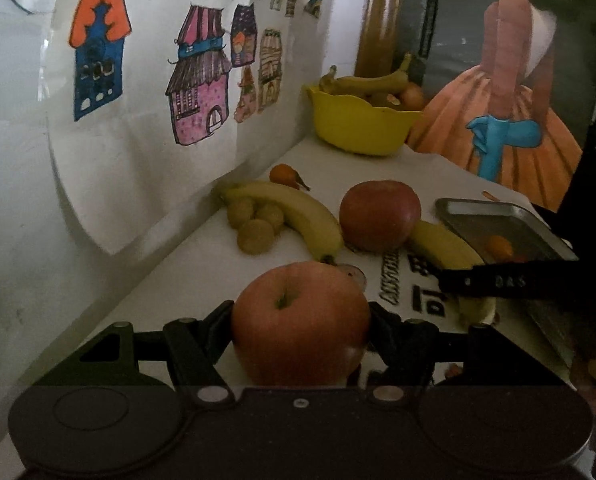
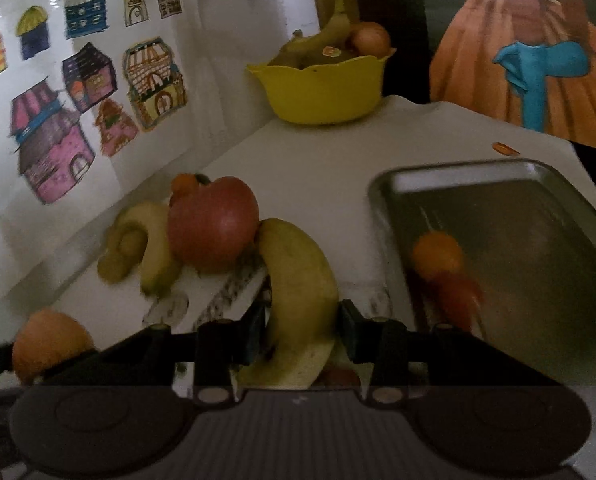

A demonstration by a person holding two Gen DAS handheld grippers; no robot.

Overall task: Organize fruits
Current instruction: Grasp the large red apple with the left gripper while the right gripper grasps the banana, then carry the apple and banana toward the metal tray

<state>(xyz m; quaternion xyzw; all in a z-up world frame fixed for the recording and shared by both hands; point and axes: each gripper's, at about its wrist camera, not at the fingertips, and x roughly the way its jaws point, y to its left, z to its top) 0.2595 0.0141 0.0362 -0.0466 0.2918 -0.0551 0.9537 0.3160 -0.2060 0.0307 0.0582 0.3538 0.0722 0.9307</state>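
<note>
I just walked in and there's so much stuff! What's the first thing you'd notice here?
Probably the big red apple squeezed in the left gripper, right up close to the camera. Next, the yellow banana pinched in the right gripper, beside a metal tray with a small orange fruit in it. At the back of the white table sits a bright yellow bowl of fruit, by a wall of colourful house drawings.

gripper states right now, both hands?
Left gripper: closed on the round red apple.
Right gripper: closed on the curved yellow banana.
</note>
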